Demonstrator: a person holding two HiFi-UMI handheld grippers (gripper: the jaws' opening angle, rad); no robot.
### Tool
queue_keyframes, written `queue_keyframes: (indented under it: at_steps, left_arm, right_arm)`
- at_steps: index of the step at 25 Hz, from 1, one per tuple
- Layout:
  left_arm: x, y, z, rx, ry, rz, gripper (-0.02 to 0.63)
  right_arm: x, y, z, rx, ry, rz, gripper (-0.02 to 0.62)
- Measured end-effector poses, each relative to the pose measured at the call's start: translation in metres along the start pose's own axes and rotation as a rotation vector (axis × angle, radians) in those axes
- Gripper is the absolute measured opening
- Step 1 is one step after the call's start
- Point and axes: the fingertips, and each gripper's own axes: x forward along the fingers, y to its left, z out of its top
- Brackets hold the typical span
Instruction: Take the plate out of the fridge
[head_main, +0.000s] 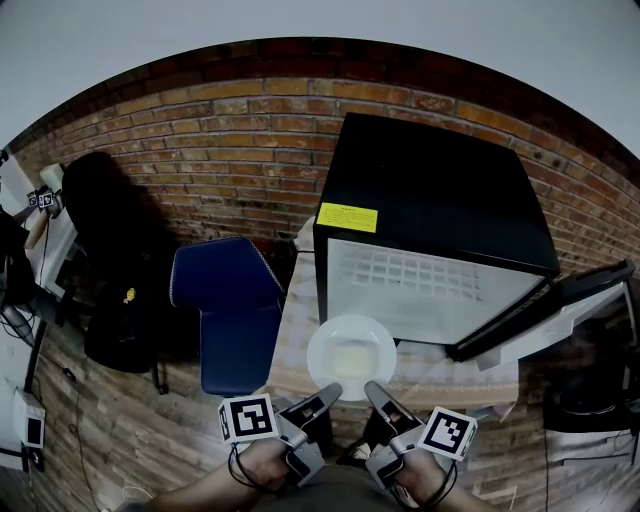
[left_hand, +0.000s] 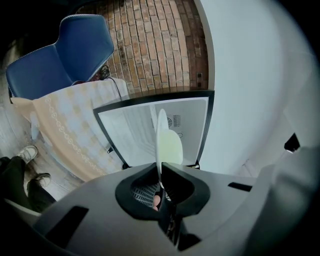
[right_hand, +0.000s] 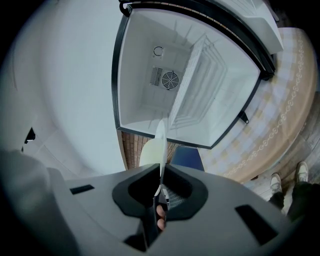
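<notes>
A white plate with a pale yellowish centre hangs over the table's front edge, outside the open black fridge. My left gripper is shut on the plate's near-left rim, and my right gripper is shut on its near-right rim. In the left gripper view the plate stands edge-on, pinched in the left gripper. The right gripper view shows the plate the same way, clamped in the right gripper, with the white fridge interior beyond.
The fridge door stands swung open at the right. The fridge sits on a table with a patterned cloth. A blue chair stands at the table's left. A brick wall runs behind, and dark bags lie at the left.
</notes>
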Motion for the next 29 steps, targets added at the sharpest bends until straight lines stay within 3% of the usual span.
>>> queue_keyframes:
  at_steps: [3, 29]
  left_arm:
    - [0.0004, -0.0026, -0.0005, -0.031, -0.008, -0.002, 0.029]
    - [0.0063, -0.0043, 0.0029, -0.002, 0.014, 0.002, 0.029]
  right_arm:
    - [0.0012, 0.0008, 0.001, -0.001, 0.006, 0.005, 0.04]
    - [0.0003, -0.0004, 0.0057, 0.047, -0.01, 0.009, 0.04]
